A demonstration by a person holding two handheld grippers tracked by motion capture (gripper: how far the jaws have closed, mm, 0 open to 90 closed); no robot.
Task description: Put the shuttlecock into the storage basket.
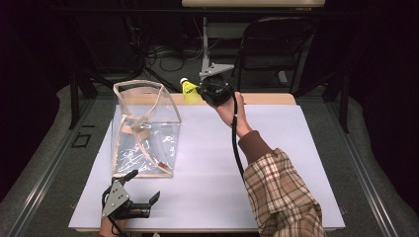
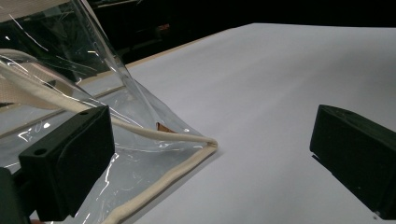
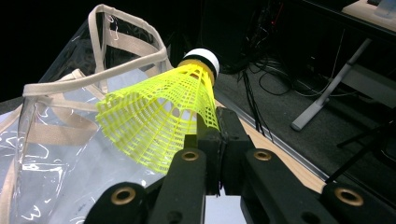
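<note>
A white sheet (image 1: 276,148) is spread over a wooden table (image 1: 267,99). Behind it, a dark folding chair (image 1: 276,44) is seen, cables (image 1: 165,53) are strewn across the floor, and a grey stand leg (image 3: 327,88) is angled there.

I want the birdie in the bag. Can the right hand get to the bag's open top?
Probably yes: the right gripper holds the yellow shuttlecock beside the clear bag, whose top stands open with nothing between.

One yellow shuttlecock (image 1: 189,92), far centre. One clear bag (image 1: 143,131) with cream trim, left. Two tongs: left tongs (image 1: 144,186) near left, right tongs (image 1: 201,91) far centre. One counter (image 1: 276,163). One chair (image 1: 276,47) far right.
</note>
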